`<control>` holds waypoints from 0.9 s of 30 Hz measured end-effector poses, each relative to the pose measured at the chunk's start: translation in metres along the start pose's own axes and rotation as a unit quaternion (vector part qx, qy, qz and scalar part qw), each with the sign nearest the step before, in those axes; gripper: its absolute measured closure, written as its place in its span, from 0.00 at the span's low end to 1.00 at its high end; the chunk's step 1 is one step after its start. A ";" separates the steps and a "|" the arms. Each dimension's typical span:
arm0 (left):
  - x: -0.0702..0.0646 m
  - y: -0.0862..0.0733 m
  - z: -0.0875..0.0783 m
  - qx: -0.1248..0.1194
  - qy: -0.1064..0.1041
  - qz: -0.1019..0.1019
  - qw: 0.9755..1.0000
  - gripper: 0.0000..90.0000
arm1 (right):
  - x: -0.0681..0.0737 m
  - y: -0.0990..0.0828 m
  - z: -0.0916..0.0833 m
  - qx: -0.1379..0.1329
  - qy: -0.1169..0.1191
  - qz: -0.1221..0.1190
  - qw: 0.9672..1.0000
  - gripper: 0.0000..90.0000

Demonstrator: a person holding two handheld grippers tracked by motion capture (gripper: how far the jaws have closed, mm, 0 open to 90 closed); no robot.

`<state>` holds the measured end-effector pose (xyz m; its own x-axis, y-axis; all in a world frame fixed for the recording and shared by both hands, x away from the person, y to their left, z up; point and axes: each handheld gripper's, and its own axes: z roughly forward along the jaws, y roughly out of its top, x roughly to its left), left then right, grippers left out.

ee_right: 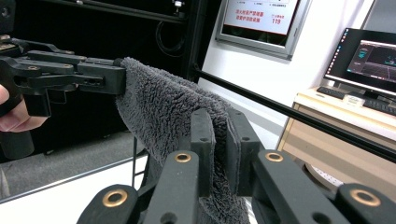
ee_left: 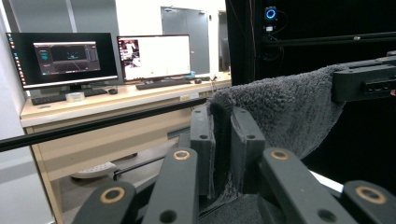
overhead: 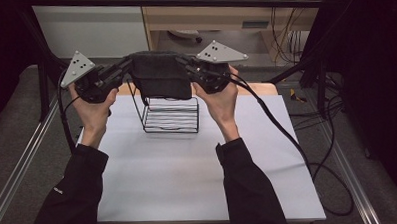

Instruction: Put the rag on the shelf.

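Note:
A dark grey fleecy towel (overhead: 158,73) hangs folded between my two grippers, held up above a black wire rack (overhead: 170,115) on the white table (overhead: 188,172). My left gripper (overhead: 127,66) is shut on the towel's left top edge; its jaws pinch the cloth (ee_left: 275,109) in the left gripper view (ee_left: 224,140). My right gripper (overhead: 189,64) is shut on the right top edge, and in the right gripper view (ee_right: 219,144) the towel (ee_right: 163,107) drapes away to the other gripper (ee_right: 70,74).
The rack stands at the table's far middle, right below the towel. Black frame bars (overhead: 182,1) run across the back. Cables (overhead: 308,158) trail off the table's right side. A desk with monitors (ee_left: 154,56) stands beyond.

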<state>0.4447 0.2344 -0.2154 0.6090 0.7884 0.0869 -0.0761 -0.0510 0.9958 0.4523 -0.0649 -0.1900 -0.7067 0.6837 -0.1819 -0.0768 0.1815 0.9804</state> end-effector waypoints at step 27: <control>0.007 0.018 0.017 -0.003 0.015 -0.015 1.000 0.90 | -0.018 0.016 0.014 -0.004 -0.024 0.024 0.999 0.93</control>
<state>0.4612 0.2281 -0.1962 0.5877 0.8071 0.0555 -0.0633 -0.0226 0.9977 0.4741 -0.0646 -0.1721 -0.6745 0.7253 -0.1377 -0.0486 0.1425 0.9886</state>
